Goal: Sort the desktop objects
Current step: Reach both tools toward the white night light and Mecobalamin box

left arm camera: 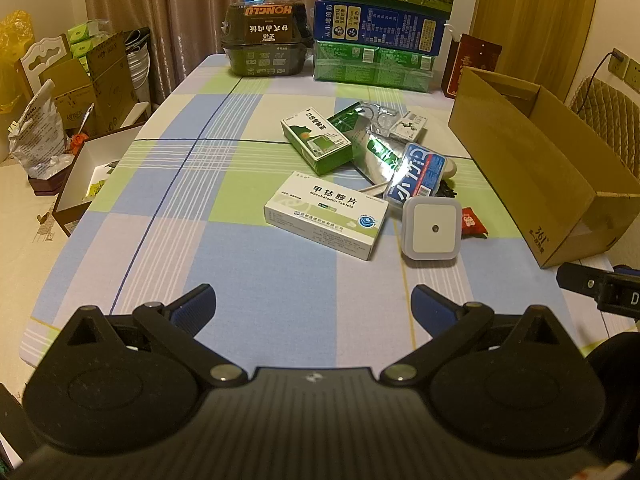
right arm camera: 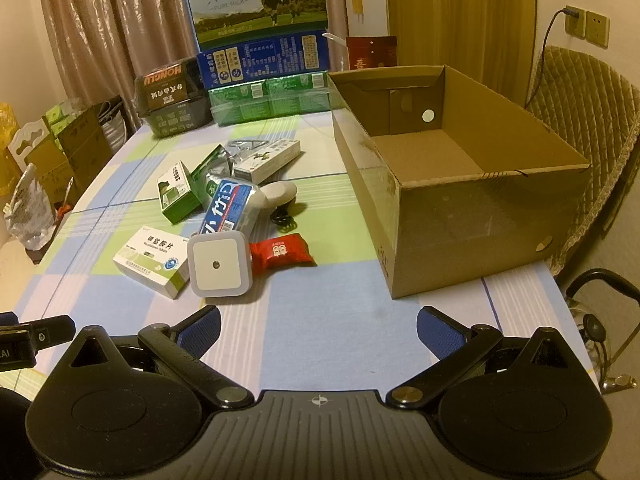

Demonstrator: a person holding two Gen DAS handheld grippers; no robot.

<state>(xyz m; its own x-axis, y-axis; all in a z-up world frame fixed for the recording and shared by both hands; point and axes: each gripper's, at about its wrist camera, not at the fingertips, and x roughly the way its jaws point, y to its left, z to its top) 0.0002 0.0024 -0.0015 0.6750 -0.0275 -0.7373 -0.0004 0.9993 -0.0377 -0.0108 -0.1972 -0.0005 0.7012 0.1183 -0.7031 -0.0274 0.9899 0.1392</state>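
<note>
A heap of small items lies mid-table: a white tablet box (left arm camera: 326, 214) (right arm camera: 154, 266), a white square night light (left arm camera: 432, 230) (right arm camera: 218, 266), a green box (left arm camera: 316, 140) (right arm camera: 176, 192), a blue-and-white pack (left arm camera: 416, 176) (right arm camera: 228, 208), a red packet (right arm camera: 282, 254) (left arm camera: 472, 222), a silver foil pouch (left arm camera: 376, 148) and a grey oval object (right arm camera: 278, 192). An open, empty cardboard box (right arm camera: 460, 184) (left arm camera: 532, 168) stands to the right. My left gripper (left arm camera: 312, 308) hovers open short of the tablet box. My right gripper (right arm camera: 318, 330) is open, near the cardboard box's front corner.
Stacked milk cartons (right arm camera: 260, 40) and a dark plastic container (left arm camera: 266, 40) line the table's far edge (left arm camera: 260, 64). Boxes and bags crowd the floor at left (left arm camera: 80, 92). A padded chair (right arm camera: 580, 120) stands behind the cardboard box. The checked tablecloth (left arm camera: 260, 312) lies bare in front.
</note>
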